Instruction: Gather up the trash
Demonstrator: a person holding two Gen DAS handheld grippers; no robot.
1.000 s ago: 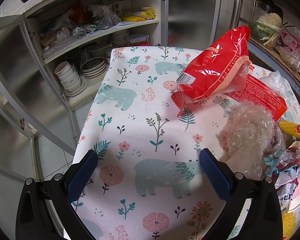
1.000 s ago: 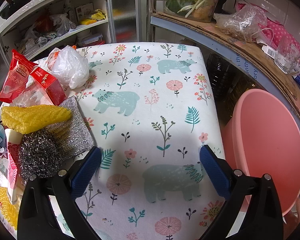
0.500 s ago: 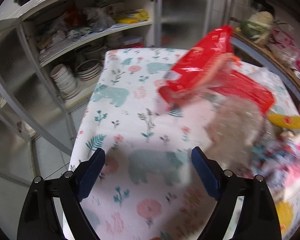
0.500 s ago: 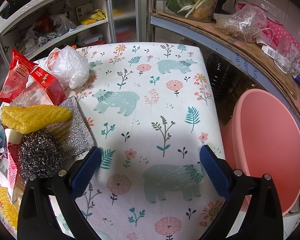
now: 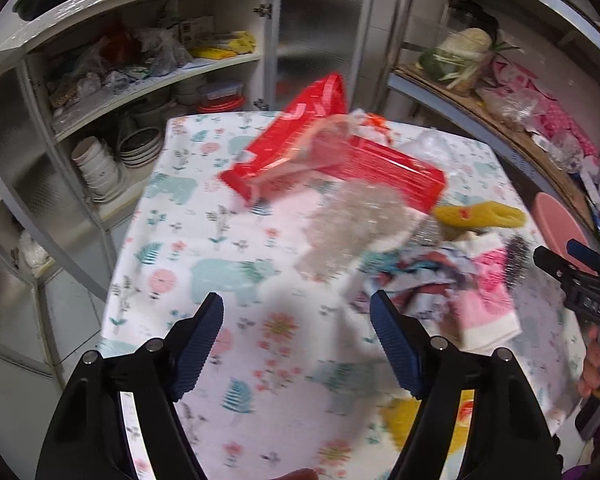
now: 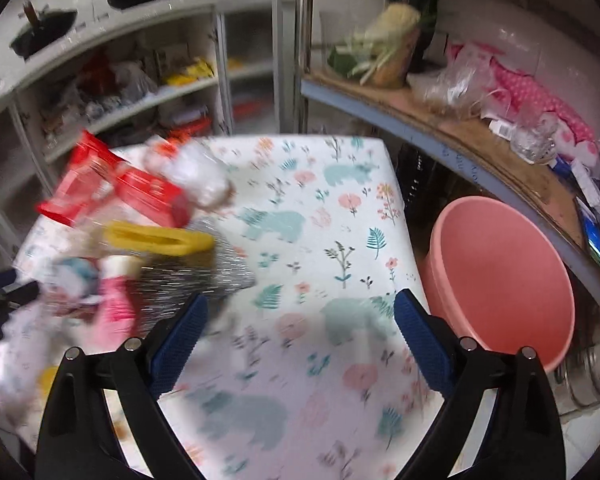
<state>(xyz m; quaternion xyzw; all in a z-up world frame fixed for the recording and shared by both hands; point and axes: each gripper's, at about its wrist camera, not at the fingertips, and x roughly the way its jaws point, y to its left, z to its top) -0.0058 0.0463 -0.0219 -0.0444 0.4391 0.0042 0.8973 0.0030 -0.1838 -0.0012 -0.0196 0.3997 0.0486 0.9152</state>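
Observation:
A pile of trash lies on the floral tablecloth: a red snack bag, a red box, crumpled clear plastic, a yellow wrapper, steel wool and pink-and-white packaging. My left gripper is open and empty, above the cloth just left of the pile. My right gripper is open and empty over the cloth, with the pile to its left. A pink basin stands beside the table on the right. Both views are blurred.
An open cupboard with bowls and bags stands behind the table. A cluttered shelf with vegetables and bags runs along the right. The right gripper shows at the right edge of the left wrist view.
Both grippers have pulled back and risen. The left one has swung right, so the whole pile now shows. The right one held still until half a second ago, then moved.

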